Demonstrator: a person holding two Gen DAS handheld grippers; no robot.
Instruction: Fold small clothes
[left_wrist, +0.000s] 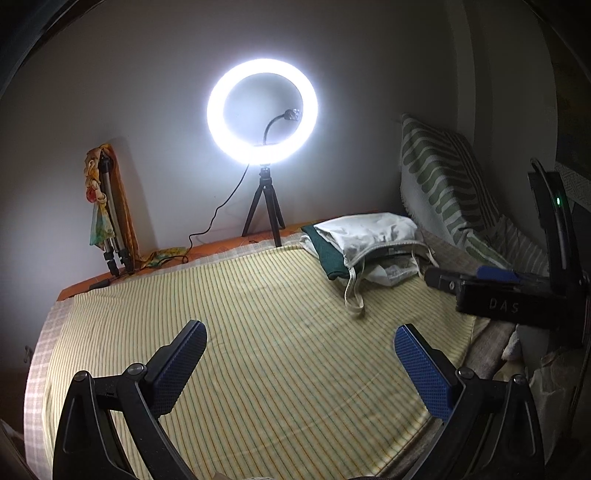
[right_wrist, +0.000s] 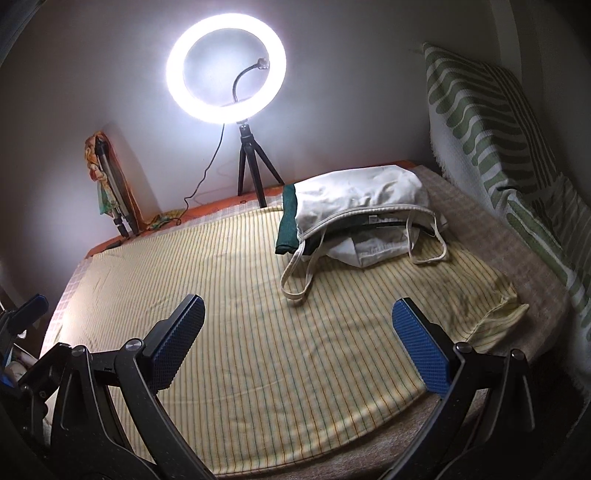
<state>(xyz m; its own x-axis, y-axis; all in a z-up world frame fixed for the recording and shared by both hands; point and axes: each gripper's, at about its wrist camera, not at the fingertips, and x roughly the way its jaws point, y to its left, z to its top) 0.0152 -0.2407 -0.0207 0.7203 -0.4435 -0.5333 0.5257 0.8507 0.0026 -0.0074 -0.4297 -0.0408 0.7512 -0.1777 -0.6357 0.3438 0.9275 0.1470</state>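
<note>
1. At 9 o'clock by the wall: folded tripod leaning upright with a coloured cloth draped over it, probably stored out of the working area.
2. Left gripper: jaws spread wide, nothing held, hovering over the striped sheet; likely poised ahead of a first grab.
3. At 12 o'clock: ring light on a small stand, lit and facing the bed, presumably to light the work.
4. Right gripper: jaws wide apart, empty, above the sheet.
5. At 1 o'clock from the right gripper: white bag lying on its side, mouth towards the grippers, straps trailing. Clothes spilling from the mouth, green cloth at its left edge. Nothing folded yet, by appearance.
6. At 3 o'clock: patterned cushion propped against the wall.
</note>
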